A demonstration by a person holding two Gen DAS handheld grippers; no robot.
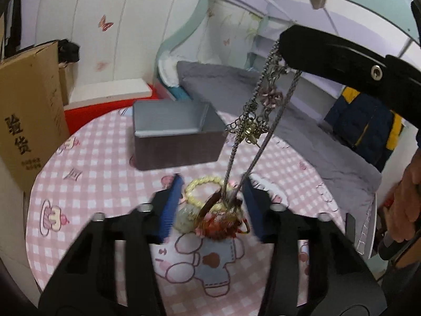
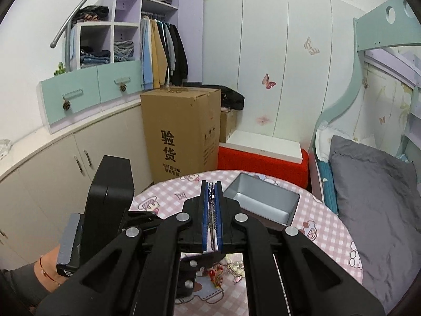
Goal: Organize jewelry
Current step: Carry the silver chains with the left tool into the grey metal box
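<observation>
A pile of jewelry (image 1: 218, 218) lies on the pink checked tablecloth (image 1: 105, 184): a cream bead bracelet (image 1: 202, 184), a pale green stone and red tasselled pieces. My left gripper (image 1: 210, 205) is open, its blue-padded fingers on either side of the pile. My right gripper (image 2: 211, 187) is shut on silver chain necklaces (image 2: 211, 210). In the left wrist view it (image 1: 286, 50) holds the chains (image 1: 252, 121) high, their lower ends still in the pile. An open grey tin box (image 1: 173, 131) stands behind the pile; it also shows in the right wrist view (image 2: 263, 200).
A tall cardboard box (image 2: 181, 131) and a red seat with a white board (image 2: 263, 158) stand behind the table. A bed with a grey cover (image 2: 373, 210) lies to the right. Cabinets and a wardrobe (image 2: 92, 79) are on the left.
</observation>
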